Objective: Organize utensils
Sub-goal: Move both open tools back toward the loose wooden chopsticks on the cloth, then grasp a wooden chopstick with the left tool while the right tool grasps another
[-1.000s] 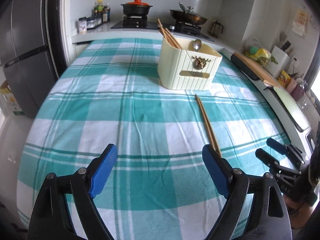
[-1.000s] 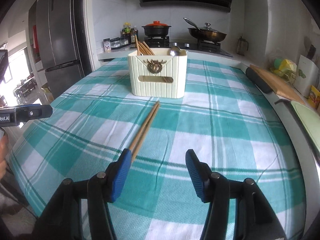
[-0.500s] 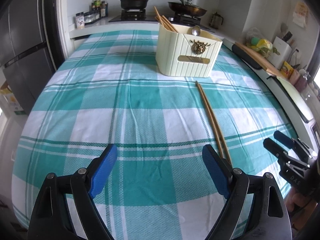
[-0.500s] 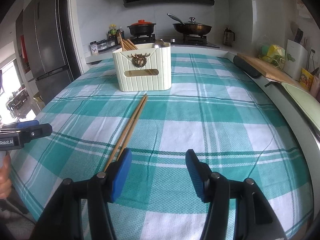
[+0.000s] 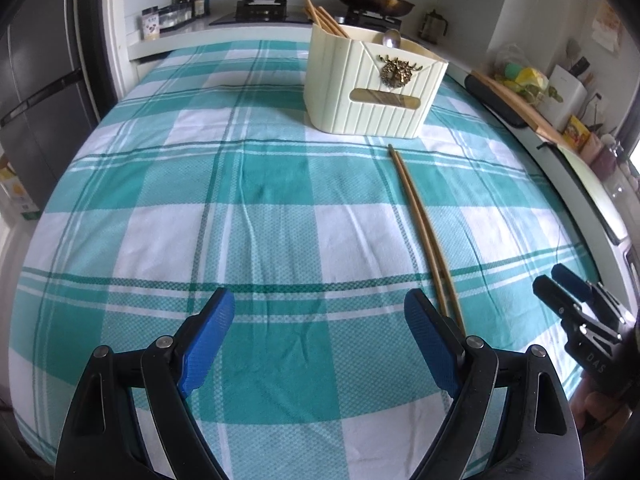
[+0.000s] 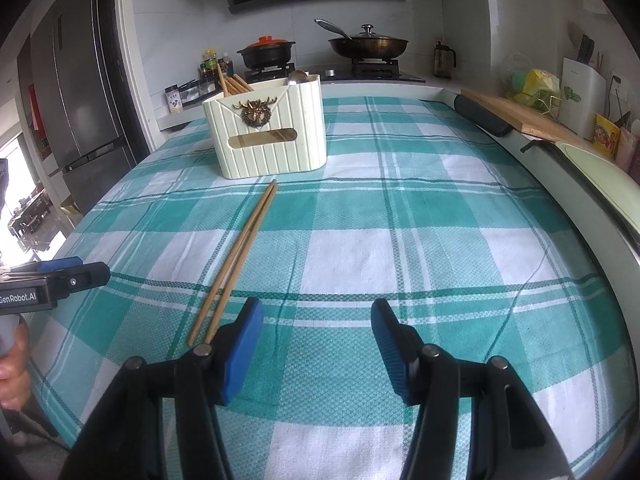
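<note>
Pair of long wooden chopsticks (image 5: 424,232) lying mid-frame on teal-and-white checked tablecloth (image 5: 248,184), cream ribbed plastic utensil holder (image 5: 372,88) upper centre, left gripper (image 5: 319,338) spread empty, right gripper (image 6: 316,350) half-spread empty.

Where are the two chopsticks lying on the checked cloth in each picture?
Left wrist view: the loose chopsticks run from centre right down to the left gripper and its right finger.
Right wrist view: the chopsticks run left of centre, down to the right gripper and its left finger.
Shared landmark: the cream utensil holder, just beyond their far tips.
</note>
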Demonstrator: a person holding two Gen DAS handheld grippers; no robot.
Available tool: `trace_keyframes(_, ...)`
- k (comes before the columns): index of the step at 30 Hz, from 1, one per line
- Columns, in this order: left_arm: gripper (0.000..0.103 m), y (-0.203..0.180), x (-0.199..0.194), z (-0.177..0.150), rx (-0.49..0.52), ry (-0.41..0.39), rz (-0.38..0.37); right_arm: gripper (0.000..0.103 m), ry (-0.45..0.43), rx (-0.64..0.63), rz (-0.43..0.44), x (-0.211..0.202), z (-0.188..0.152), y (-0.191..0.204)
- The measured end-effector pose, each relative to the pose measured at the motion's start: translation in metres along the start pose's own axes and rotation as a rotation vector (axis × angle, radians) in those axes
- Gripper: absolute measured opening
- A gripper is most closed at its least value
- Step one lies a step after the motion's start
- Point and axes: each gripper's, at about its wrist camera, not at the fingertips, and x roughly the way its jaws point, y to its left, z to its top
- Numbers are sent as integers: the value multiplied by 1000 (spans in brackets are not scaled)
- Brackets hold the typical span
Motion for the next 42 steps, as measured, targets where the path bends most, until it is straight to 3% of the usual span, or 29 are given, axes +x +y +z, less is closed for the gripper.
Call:
trace_keyframes(7, 91, -2, 26, 36, 7, 23, 8, 57, -8, 17, 9, 0, 1, -5)
trace_keyframes(13, 91, -40, 57, 58, 92, 36, 20, 57, 3, 23, 17, 4, 1, -6)
trace_keyframes(18, 91, -75, 90, 58, 205, 49, 88, 57, 2, 19, 17, 1, -1, -9)
trace_keyframes(21, 90, -85, 104, 52, 262, 52, 152, 57, -3, 32, 9, -2, -3, -15)
trace_keyframes(23, 90, -86, 105, 49, 274, 37, 157, 57, -8, 41, 3, -3, -3, -18)
trace_keyframes(25, 82, -87, 109, 48, 280, 54, 172, 57, -13, 47, -1, -4, -2, -21)
trace_keyframes(28, 56, -82, 108, 49, 237, 66, 103, 57, -14, 54, -1, -3, -1, -23)
trace_keyframes(30, 9, -84, 106, 49, 235, 71, 93, 57, -9, 50, 1, -1, -2, -22)
trace_keyframes(34, 4, -75, 99, 44, 184, 68, 103, 57, 6, 37, 7, 1, -4, -18)
trace_keyframes(42, 7, -1, 53, 9, 11, 78, 162, 57, 39, -2, 10, 7, 1, -5)
